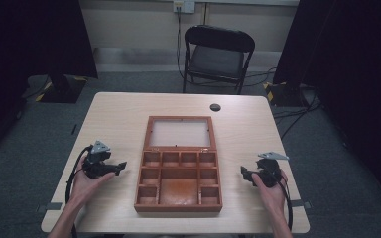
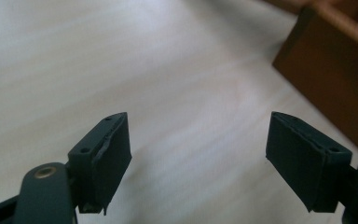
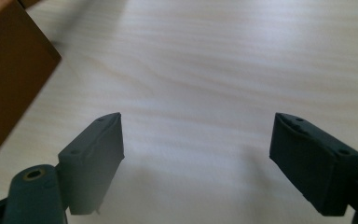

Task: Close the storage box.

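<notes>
wooden compartment box (image 1: 178, 171): table (image 1: 119, 114) centre, hinged lid laid open toward 12 o'clock, so trays are reachable | left gripper (image 1: 120, 167): box's 9 o'clock, jaws apart, empty | right gripper (image 1: 244, 173): box's 3 o'clock, jaws apart, empty, both flanking, seemingly poised to work the box

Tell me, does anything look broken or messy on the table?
Nothing stands out. The wooden box sits square on the table, lid open, compartments bare. Left claw and right claw are open, one each side.
</notes>
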